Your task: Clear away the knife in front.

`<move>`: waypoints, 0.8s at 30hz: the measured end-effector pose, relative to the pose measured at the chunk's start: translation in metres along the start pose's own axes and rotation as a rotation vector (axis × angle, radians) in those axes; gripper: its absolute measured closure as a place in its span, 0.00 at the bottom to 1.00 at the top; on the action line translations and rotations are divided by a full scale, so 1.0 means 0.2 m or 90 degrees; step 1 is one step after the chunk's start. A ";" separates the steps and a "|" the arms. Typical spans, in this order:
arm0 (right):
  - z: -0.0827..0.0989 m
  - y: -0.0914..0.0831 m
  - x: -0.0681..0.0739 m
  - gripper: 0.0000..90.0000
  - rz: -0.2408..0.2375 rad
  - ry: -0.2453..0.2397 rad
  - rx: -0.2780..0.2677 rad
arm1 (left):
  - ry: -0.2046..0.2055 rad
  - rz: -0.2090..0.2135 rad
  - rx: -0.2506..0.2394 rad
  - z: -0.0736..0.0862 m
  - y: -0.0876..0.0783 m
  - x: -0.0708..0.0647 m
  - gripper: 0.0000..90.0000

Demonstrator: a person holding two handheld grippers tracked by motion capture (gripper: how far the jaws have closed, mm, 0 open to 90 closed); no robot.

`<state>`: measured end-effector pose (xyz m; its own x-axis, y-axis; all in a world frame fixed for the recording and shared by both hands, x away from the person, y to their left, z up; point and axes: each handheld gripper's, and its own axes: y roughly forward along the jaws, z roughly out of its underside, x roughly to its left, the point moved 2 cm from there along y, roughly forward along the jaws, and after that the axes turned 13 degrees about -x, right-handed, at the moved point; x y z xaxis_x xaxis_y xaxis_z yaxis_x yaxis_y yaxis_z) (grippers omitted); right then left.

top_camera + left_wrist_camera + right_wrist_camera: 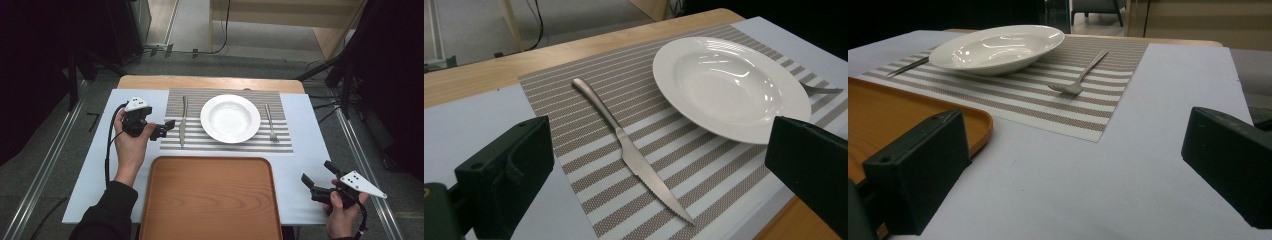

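Observation:
A white deep plate [230, 118] [730, 85] [998, 47] sits mid-way on a striped placemat [287, 142] [589, 100] [1073, 107]. A steel knife [182, 127] [629, 152] lies left of the plate, a fork [270, 122] [1080, 75] right of it. My left gripper [165, 129] [659, 172] hovers open just left of the knife, jaws wide apart around its blade in the left gripper view. My right gripper [316, 179] [1073, 175] stands open and empty over the pale cover near the table's front right corner.
An empty wooden tray [210, 197] [878, 115] lies at the front middle of the table, close to the placemat's near edge. A pale blue cover [305, 120] spreads over the wooden table [210, 82]. Cables and dark stands lie on the floor behind.

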<state>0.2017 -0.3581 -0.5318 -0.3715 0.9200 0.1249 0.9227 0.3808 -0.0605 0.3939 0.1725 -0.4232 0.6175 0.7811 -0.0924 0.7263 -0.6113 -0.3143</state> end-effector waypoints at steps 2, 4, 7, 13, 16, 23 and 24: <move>0.00 0.00 0.00 0.00 0.000 -0.001 0.000 | 0.004 -0.003 0.015 -0.01 0.03 0.01 0.00; 0.00 0.01 0.00 0.00 -0.001 -0.004 0.000 | 0.012 -0.015 0.027 -0.02 0.07 0.01 0.01; 0.00 0.01 0.00 0.00 -0.001 -0.005 0.001 | 0.016 -0.017 0.042 -0.03 0.12 0.01 0.06; 0.00 0.01 0.00 0.00 -0.003 -0.005 0.001 | -0.001 -0.001 0.070 -0.05 0.21 0.03 0.18; 0.00 0.00 0.00 0.00 -0.004 -0.005 0.000 | 0.001 -0.011 0.086 -0.05 0.26 0.04 0.18; 0.00 0.00 0.00 0.00 -0.005 -0.007 -0.002 | -0.028 -0.029 0.118 -0.04 0.36 0.08 0.24; 0.00 0.00 0.00 0.00 -0.005 -0.007 -0.002 | -0.031 -0.030 0.125 -0.03 0.37 0.08 0.26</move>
<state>0.2022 -0.3575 -0.5320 -0.3794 0.9180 0.1151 0.9202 0.3874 -0.0569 0.4605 0.1389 -0.4420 0.5647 0.8168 -0.1177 0.6788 -0.5409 -0.4966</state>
